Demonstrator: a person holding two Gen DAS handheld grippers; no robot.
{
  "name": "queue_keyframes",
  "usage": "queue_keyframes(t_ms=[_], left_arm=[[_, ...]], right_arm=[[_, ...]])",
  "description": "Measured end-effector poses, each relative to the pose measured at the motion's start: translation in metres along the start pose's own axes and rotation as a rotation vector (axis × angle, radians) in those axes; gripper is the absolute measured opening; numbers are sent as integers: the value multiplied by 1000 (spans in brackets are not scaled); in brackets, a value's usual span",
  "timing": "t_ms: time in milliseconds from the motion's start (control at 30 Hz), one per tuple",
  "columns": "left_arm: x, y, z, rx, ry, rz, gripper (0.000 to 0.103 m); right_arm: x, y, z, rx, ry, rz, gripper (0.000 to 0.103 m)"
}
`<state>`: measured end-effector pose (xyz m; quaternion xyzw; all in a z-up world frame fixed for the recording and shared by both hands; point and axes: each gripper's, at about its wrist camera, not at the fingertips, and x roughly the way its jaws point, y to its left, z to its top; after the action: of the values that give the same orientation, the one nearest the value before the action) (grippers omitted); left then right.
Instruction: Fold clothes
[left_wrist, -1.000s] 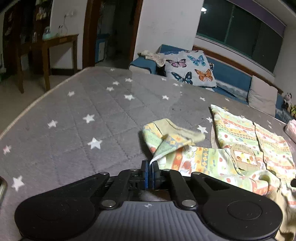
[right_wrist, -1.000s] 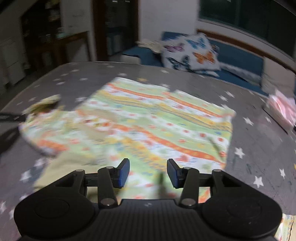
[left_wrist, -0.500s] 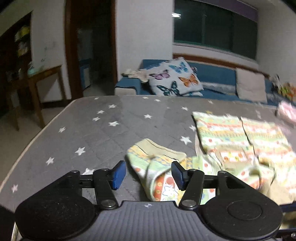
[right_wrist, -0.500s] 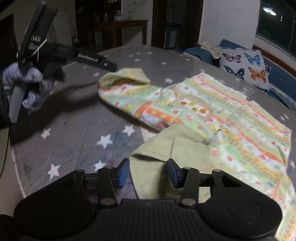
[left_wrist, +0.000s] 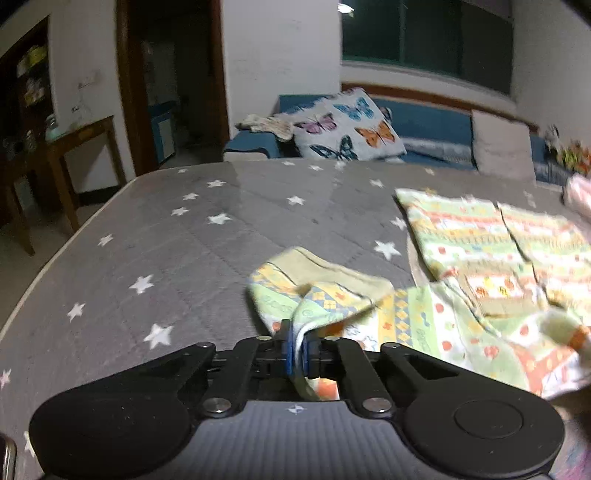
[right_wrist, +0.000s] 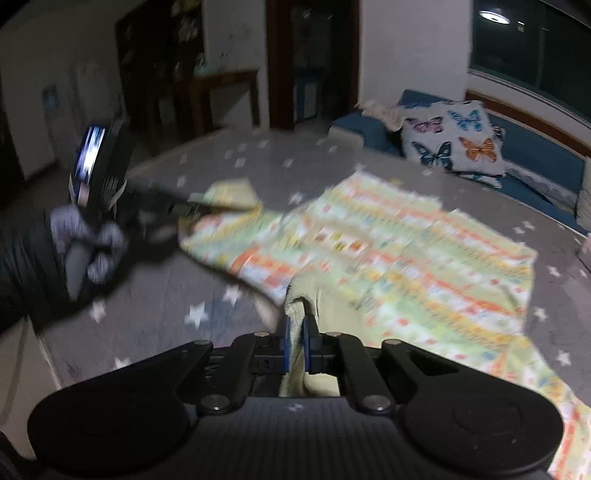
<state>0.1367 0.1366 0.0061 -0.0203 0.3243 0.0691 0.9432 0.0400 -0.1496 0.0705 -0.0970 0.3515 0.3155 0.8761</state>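
A child's garment (left_wrist: 461, 251) printed in green, yellow and orange bands lies spread on a grey star-patterned mattress (left_wrist: 184, 240). In the left wrist view my left gripper (left_wrist: 297, 347) has its jaws closing on the crumpled sleeve end (left_wrist: 317, 291), with fabric pinched between the blue pads. In the right wrist view my right gripper (right_wrist: 295, 343) has its jaws closing on a pale yellow hem fold (right_wrist: 299, 306) at the garment's (right_wrist: 406, 258) near edge. That view also shows the left gripper (right_wrist: 184, 206) at the far sleeve, held by a gloved hand (right_wrist: 85, 243).
A butterfly-print pillow (left_wrist: 347, 129) and a white cushion (left_wrist: 502, 144) lie on a blue sofa behind the mattress. A wooden side table (left_wrist: 81, 133) stands on the left by a doorway. Something pink (left_wrist: 578, 192) sits at the mattress's far right.
Half a second ago both grippers stood open, the left around the sleeve and the right over the hem. Both have since shut on the fabric, and the right has lifted its fold.
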Motion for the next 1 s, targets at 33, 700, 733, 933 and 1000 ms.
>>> queue_keyframes(t_ms=[33,700,733,933,1000], left_arm=[[-6,6,-1,-23,-11,1,4],[-39,35,-22,-112,3,25,21],[-38,34,-22,-102,0,26,21],[-34,54,-22,-193,7,-12,12],[-31,67,-23,-283,27,-42,12]], right_arm=[[-8,-6,4,22,-13,4,6],[43,-1,23,-85,17,-16,21],[53,2,23,-92,17,-25,21],[97,12,14,-113,84,-17,21],[105,13,9,-124,108,-13,21]])
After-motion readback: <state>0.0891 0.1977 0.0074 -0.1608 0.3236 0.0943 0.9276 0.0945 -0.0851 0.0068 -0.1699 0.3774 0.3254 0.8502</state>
